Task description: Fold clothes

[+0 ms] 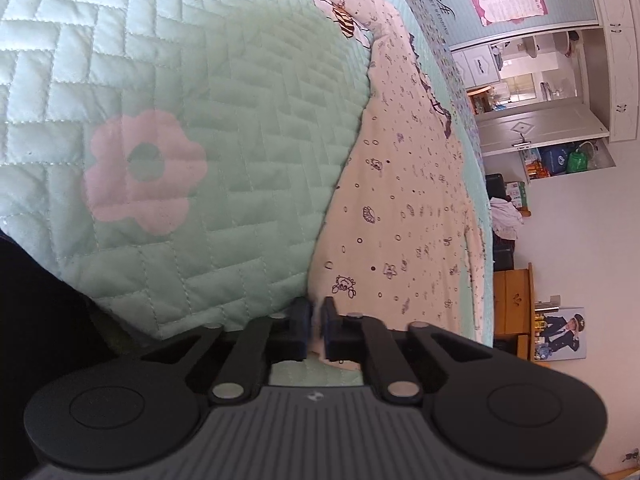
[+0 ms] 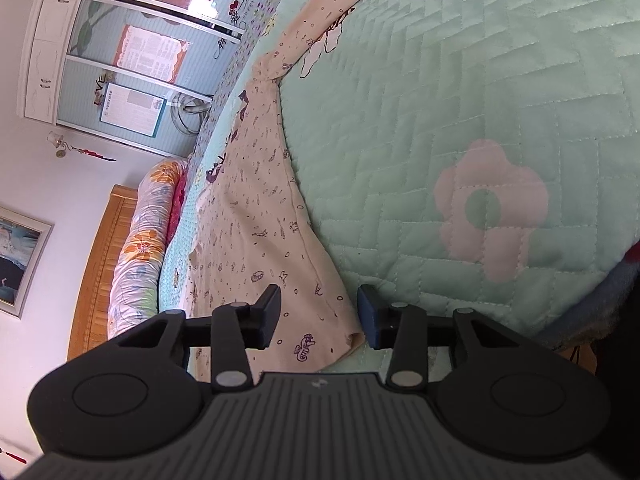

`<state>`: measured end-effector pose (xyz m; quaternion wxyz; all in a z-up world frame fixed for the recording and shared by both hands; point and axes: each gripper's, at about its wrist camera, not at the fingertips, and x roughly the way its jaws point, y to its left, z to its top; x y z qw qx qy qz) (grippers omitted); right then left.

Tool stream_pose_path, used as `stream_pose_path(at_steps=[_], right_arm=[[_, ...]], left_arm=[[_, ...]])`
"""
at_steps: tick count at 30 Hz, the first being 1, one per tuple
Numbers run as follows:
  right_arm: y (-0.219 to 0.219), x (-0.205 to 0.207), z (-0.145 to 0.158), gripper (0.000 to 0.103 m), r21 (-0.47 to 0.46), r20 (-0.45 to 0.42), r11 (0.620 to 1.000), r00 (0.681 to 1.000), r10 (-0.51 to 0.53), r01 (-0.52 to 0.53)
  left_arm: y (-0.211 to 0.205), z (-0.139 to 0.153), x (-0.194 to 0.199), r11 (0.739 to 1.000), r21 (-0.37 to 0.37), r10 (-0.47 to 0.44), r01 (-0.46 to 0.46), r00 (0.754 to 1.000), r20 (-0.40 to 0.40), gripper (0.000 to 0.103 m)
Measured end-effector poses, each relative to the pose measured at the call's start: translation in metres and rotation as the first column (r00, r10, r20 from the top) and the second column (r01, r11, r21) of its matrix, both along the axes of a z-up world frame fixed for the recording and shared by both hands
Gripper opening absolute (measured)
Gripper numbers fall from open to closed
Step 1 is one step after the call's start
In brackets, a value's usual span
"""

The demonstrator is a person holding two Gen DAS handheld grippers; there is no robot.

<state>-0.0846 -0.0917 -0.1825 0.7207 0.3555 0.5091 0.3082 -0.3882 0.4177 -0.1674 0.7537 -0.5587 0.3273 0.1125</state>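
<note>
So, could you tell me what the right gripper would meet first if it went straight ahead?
Most likely the cream printed garment, whose corner lies between the open right gripper; depth is unclear.

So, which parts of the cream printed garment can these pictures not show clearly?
- Left wrist view: the cream printed garment has its near corner hidden between the shut left gripper fingers.
- Right wrist view: its hem under the open right gripper body; far end too small.

The garment looks like soft matt printed cotton; the bedspread is quilted cloth with a faint sheen; the headboard seems varnished wood.
</note>
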Motion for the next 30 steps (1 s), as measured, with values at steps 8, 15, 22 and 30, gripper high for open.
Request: stream_pose_path(at_steps=[8, 15, 22, 30], right_arm=[[-0.009, -0.002, 0.014, 0.001, -0.095, 0.065, 0.995, 0.998, -0.006, 0.012], [-0.019, -0.002, 0.018, 0.003, -0.098, 0.067, 0.995, 0.997, -0.028, 0.034], [-0.024, 0.002, 0.030, 0.027, -0.067, 0.097, 0.996, 0.994, -0.059, 0.065], [0.042, 0.065, 0.045, 0.036, -0.113, 0.166, 0.993, 0.985, 0.041, -0.023]], left_arm=[[0.014, 0.018, -0.014, 0.998, 0.063, 0.030, -0.030, 1.000, -0.007, 0.001], [0.012, 0.017, -0.020, 0.997, 0.073, 0.023, -0.022, 1.000, -0.015, 0.003], [0.021, 0.050, -0.047, 0.986, 0.145, 0.079, -0.082, 0.997, 0.023, 0.008], [-0.004, 0.068, 0.025, 0.980, 0.198, -0.048, 0.033, 0.996, 0.076, 0.014]])
